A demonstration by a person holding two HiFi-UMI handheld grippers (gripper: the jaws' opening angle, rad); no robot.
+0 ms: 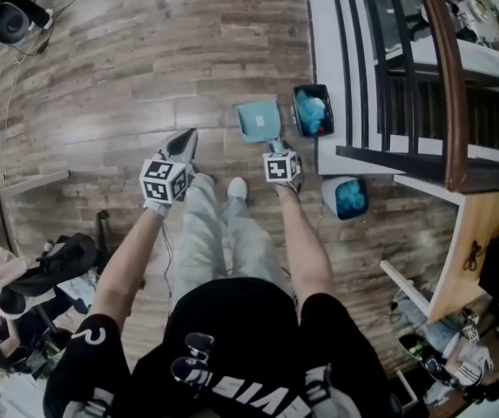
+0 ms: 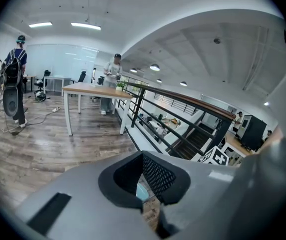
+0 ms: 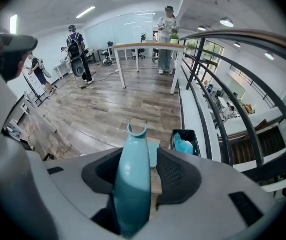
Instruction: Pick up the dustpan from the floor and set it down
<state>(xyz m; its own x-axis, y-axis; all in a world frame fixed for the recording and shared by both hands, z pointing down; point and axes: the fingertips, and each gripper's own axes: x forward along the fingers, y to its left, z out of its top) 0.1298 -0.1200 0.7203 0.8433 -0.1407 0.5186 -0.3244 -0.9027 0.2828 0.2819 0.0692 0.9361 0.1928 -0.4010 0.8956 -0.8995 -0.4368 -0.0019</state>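
The dustpan (image 1: pixel 258 120) lay flat on the wooden floor (image 1: pixel 144 85) at 12 o'clock from the person's feet, with its handle (image 3: pixel 133 184) running back toward 6 o'clock into the right claw (image 3: pixel 142 170). That claw stood wide around the handle without clamping it. The handle leaned against the left-hand pad, and a strip of floor showed between it and the right-hand pad. Whether this was the moment before a grip or the letting-go after a set-down could not be told from the scene. Either way the careful move seemed much the same. For a grip, the claw would probably do best to shift a little so the handle sat midway between the pads, close on the thicker lower part, and then rise straight up so the pan did not swing. For a release, it would likely be wise to open evenly and draw back along the line of the handle, so the touching pad did not drag the pan askew. A black bin (image 1: pixel 313 111) with a blue bag stood just beside the pan at 3 o'clock, so any sideways sweep risked knocking it. The left claw (image 1: pixel 183 144), at 9 o'clock from the right one, showed only a narrow gap with nothing in it, and looked best kept clear.
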